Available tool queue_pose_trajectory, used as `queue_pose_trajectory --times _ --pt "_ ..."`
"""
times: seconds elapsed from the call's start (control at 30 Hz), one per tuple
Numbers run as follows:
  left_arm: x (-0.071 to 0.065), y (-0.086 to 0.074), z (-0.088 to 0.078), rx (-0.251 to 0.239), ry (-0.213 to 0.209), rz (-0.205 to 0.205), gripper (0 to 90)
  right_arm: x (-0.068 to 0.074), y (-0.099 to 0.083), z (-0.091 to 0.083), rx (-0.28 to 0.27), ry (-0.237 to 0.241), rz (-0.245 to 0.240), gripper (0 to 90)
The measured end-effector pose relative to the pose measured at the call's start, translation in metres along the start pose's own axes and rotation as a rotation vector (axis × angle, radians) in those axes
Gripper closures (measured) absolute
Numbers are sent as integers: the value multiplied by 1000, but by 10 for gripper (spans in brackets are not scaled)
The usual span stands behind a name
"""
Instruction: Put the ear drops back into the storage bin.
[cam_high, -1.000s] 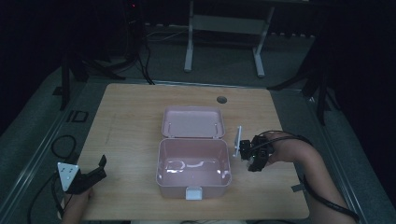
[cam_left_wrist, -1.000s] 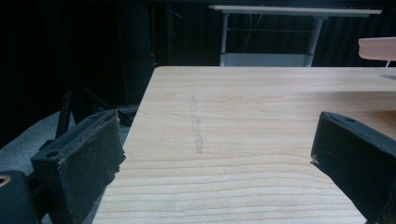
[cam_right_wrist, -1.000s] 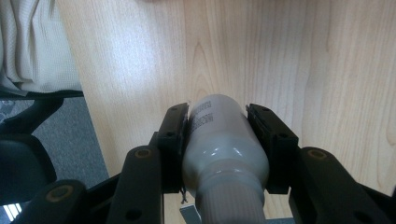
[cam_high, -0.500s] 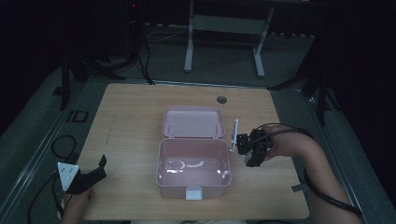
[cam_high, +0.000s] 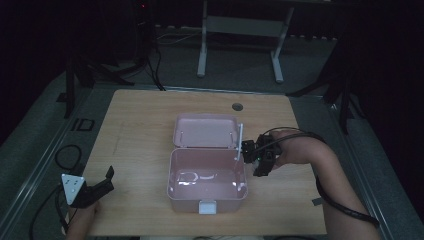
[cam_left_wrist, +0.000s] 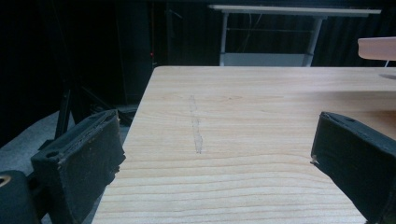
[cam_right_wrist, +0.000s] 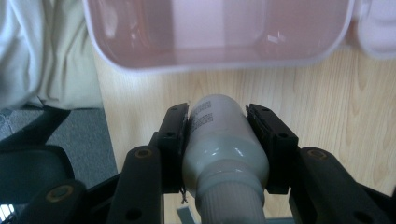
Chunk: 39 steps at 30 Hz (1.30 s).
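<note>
Right fingers (cam_right_wrist: 218, 122) clamp a white bottle (cam_right_wrist: 223, 140) from both sides — bottle base toward the pink box (cam_right_wrist: 219, 32).

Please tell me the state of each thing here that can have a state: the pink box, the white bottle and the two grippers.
Pink box: open, lid folded back flat.
White bottle: capped, clamped, beside the box, above the table.
Right gripper: shut on the bottle.
Left gripper: open, holding nothing.
</note>
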<state>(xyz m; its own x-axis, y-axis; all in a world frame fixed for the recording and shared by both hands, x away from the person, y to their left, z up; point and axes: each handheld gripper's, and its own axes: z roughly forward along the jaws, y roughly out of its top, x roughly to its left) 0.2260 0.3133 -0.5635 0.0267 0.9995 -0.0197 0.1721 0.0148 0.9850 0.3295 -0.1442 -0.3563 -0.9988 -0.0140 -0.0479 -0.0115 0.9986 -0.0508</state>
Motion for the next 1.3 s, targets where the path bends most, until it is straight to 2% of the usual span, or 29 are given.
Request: queue_pose_trajectory --times 0.43,0.77,1.07,1.3 --pt "0 0 0 0 -3 0 24 5 32 -2 -4 5 -60 593" --pt "0 0 0 1 -3 -1 24 8 50 7 -14 26 -103 593" --pt "0 0 0 1 -5 -1 23 9 59 32 6 40 -129 593" --pt "0 0 0 0 -5 -1 23 6 64 59 25 62 -130 593"
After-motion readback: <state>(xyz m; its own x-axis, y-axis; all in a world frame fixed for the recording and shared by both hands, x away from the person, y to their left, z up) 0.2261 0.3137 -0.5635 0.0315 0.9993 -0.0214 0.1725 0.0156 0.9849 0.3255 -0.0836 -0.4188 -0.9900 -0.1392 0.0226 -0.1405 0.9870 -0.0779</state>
